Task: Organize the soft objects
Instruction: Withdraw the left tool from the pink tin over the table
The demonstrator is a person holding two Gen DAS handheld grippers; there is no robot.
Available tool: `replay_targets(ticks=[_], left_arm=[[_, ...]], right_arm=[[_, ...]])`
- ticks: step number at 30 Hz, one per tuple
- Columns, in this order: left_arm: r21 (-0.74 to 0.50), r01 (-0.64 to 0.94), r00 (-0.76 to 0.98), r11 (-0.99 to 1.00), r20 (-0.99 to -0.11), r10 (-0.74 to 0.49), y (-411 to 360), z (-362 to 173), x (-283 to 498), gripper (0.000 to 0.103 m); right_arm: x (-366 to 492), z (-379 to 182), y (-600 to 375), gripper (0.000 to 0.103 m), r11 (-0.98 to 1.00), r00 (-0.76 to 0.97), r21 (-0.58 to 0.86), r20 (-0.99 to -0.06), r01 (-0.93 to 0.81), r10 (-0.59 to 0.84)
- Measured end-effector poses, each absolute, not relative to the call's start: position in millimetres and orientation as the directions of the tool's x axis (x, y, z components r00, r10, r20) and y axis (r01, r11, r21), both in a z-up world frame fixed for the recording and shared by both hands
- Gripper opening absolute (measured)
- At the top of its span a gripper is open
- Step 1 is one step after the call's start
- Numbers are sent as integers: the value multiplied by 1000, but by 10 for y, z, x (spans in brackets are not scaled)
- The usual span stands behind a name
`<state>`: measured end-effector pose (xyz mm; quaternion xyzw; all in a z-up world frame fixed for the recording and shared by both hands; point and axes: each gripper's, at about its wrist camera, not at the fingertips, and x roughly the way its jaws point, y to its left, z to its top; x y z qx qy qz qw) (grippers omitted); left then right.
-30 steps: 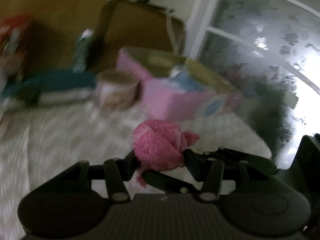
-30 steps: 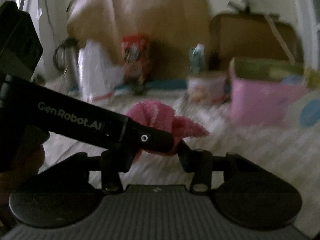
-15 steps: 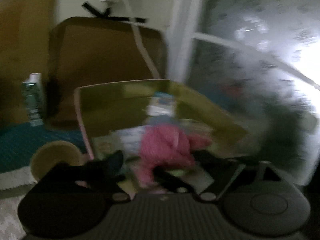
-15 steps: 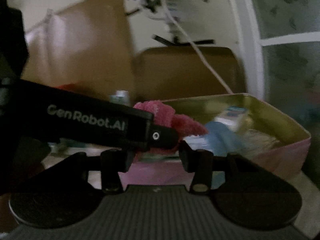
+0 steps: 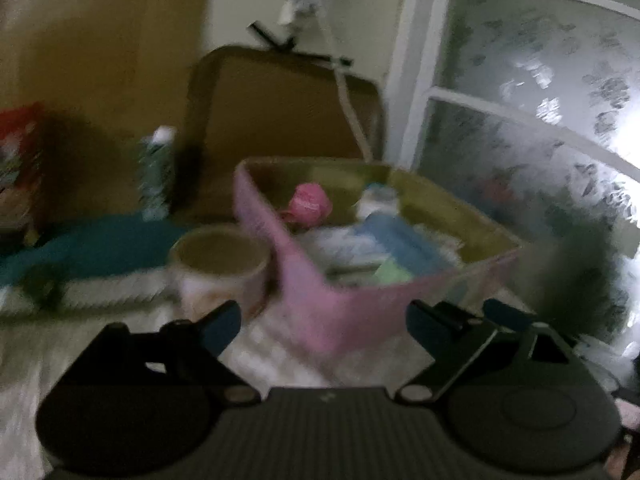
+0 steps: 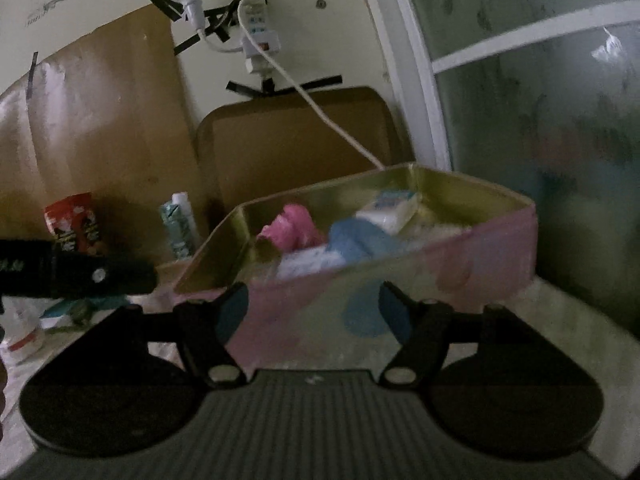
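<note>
A pink knotted cloth [image 5: 308,202] [image 6: 292,228] lies inside the pink box [image 5: 304,280] [image 6: 460,276], near its far left corner. Beside it in the box are a blue soft item [image 5: 400,240] [image 6: 356,240] and a white packet [image 6: 394,208]. My left gripper [image 5: 324,322] stands open in front of the box's near corner, nothing between its fingers. My right gripper [image 6: 314,312] sits close to the box's front wall; its jaws are opening and hold nothing. A black finger of the left gripper [image 6: 80,276] shows at the left of the right wrist view.
A round tin [image 5: 218,264] stands just left of the box. Behind it lie a teal cloth [image 5: 92,248], a bottle [image 5: 156,172] and a red packet [image 5: 16,160]. A brown board [image 5: 280,100] leans on the wall. A frosted window [image 5: 540,140] closes the right side.
The pink cloth, held between both grippers a second ago, was carried over the box and now lies in it. Both grippers have opened and drawn back from it.
</note>
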<state>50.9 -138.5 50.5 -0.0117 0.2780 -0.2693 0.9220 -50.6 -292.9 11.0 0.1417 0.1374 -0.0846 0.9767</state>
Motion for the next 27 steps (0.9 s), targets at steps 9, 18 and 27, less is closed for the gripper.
replay_targets(ticks=[9,18,27], left_arm=[[-162,396,719,904,-558,-415,-1141,396,233,93],[-135,351,725,926,-587,-360,-987,347,24,93],[-85,321,751,943,-584,-308,-842,323,-127,96]], right_arm=[[-735,36,-2728,74,927,932,314,-353,204,-86],[-889,170,-2568,77,922,930,327,-357,208,-83],[-932,214,-2428,78,917,931,350,-360,189,-54]])
